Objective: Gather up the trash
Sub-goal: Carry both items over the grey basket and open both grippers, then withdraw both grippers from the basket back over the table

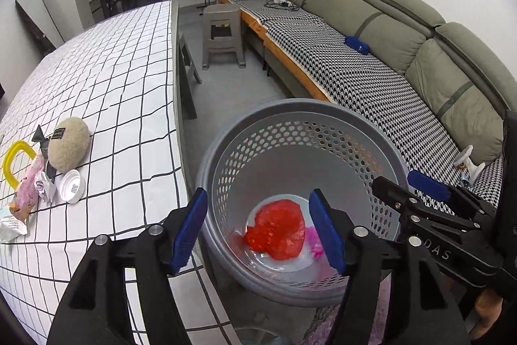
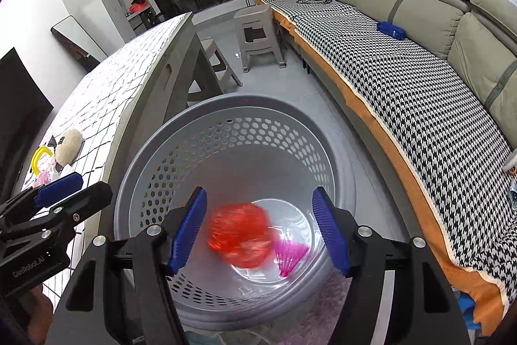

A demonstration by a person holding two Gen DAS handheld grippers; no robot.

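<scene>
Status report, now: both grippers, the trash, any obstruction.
Left gripper open, empty. Right gripper open, empty. Red crumpled plastic bag and pink mesh piece lie in grey perforated basket. Nothing obstructing.

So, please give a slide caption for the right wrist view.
Open right tool above the grey basket, red bag and pink net inside.

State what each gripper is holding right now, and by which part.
Nothing is held. The left gripper and right gripper both stand open above the basket; the red bag lies loose inside.
</scene>
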